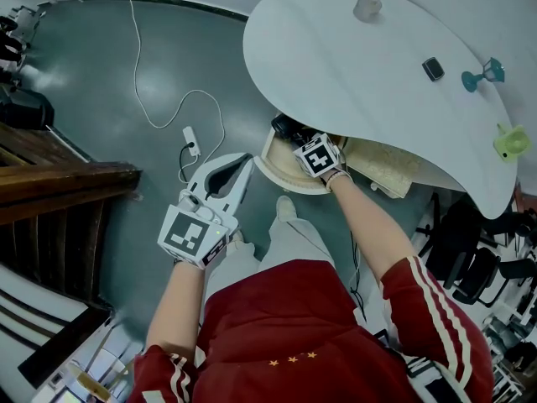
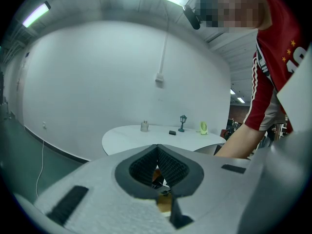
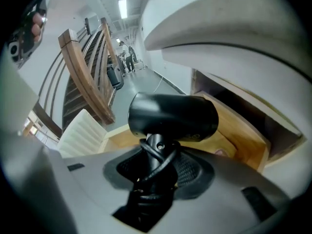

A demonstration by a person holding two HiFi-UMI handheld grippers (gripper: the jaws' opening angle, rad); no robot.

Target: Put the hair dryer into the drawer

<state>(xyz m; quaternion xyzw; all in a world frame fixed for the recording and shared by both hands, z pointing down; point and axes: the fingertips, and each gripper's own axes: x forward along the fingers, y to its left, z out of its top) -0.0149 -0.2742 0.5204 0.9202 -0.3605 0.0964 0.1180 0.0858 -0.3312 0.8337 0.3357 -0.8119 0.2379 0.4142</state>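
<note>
**Hair dryer at the drawer, not let go yet**

Close to the person, the left gripper hung in front of the red jacket, away from the work. Its fingers were shut together w/ nothing btw them. It had no job right then.

A bit further out, the right gripper pointed down under the edge of the table. Its fingers were clamped on the handle of the hair dryer, w/ the black cord wrapped round that handle. The dryer's fat black body stuck out past the fingertips, over the wood of the open drawer. Couldn't tell if it touched the drawer bottom yet.

Step in hand, prob.: putting the dryer down into the drawer. The drawer was already pulled out, so that part looked done.

Next move, prob.: bring the dryer low till it lies on the wood, open the fingers & pull the right gripper back out. The table edge sat close above, so the way out needs care. The cord could catch on the fingers too.

Far off on the table top stood a small jar & a teal lamp toy, not part of this job.
</note>
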